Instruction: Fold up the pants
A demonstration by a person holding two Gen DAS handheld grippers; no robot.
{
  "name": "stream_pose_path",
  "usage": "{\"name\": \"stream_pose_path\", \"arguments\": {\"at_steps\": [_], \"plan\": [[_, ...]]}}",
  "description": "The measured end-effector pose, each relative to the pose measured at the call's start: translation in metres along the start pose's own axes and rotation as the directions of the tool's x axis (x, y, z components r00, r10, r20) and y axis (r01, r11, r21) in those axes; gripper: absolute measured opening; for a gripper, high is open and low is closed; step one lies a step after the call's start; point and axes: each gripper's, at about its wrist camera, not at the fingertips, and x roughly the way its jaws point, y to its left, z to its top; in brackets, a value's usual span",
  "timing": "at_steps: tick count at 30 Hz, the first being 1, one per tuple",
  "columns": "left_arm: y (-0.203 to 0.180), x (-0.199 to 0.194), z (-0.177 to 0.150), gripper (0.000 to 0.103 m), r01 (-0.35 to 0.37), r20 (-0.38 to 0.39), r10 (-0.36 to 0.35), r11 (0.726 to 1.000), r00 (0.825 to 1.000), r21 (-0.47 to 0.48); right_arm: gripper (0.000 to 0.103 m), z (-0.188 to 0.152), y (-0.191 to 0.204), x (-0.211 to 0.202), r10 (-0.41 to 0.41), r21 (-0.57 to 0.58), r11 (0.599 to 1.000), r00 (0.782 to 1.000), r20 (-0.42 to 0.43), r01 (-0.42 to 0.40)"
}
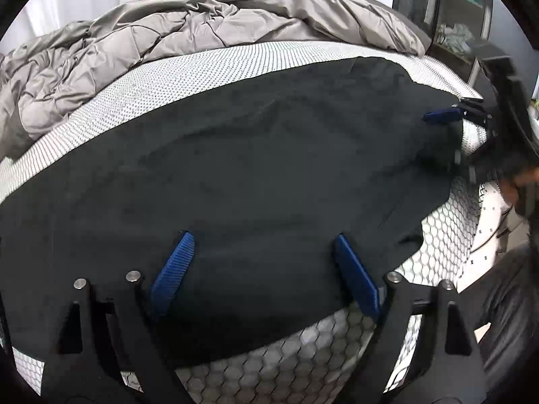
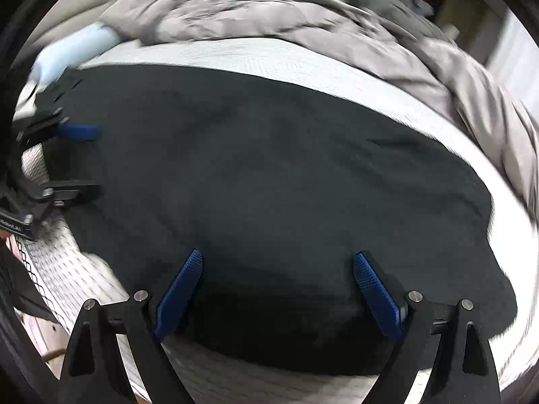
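Left gripper (image 1: 262, 269) hangs over the near edge of the dark pants (image 1: 235, 155), jaws wide apart and gripping nothing. The pants lie spread flat on the bare mattress (image 1: 188, 67), likely laid out for a fold. Right gripper (image 2: 278, 289) hovers over them too, jaws apart, empty. The grey duvet (image 2: 269, 10) is bunched behind. Blur and dark cloth hide seams, so waistband and hems can't be told.

The black pants (image 1: 262, 155) lie flat before me on the white patterned mattress (image 1: 168, 77), spread wide with shallow wrinkles, one edge reaching the near mattress side.
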Motion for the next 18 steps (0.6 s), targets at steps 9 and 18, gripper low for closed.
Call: {"name": "stream_pose_path", "arguments": {"at_steps": [9,18], "plan": [[0.034,-0.006,-0.011,0.094,-0.005,-0.025,0.003,0.997,1.000,-0.072,0.095,-0.067,-0.159,-0.023,-0.295,0.410,0.856,0.949,-0.111,0.314],[0.020,-0.006,0.033,0.094,0.117,0.064,-0.107,0.975,0.992,-0.191,0.095,-0.105,-0.203,-0.071,0.002,0.746,0.638,0.969,0.248,-0.192]]}}
